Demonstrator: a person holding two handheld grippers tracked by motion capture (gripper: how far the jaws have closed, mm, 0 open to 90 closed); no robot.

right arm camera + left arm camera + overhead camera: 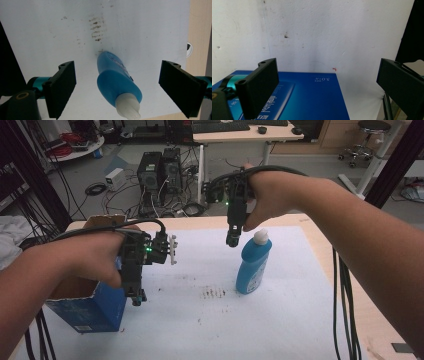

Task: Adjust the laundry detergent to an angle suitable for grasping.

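A blue bottle [253,265] with a white cap stands upright on the white sheet, right of the middle. My right gripper [232,240] hangs just above and to the left of its cap, pointing down. In the right gripper view the bottle [117,82] lies between my wide-apart jaws and touches neither; the right gripper [118,64] is open. A blue cardboard box [95,312] with an open top stands at the left edge. My left gripper [136,297] hovers over its right side. It is open [327,75], with the box's blue face [307,100] below it.
A white sheet [200,330] covers the wooden table [320,240], with a patch of dark stains [214,293] near the middle. Black cables [345,310] hang along the right edge. Beyond the far edge are computer towers [160,172] on the floor and a desk [245,135].
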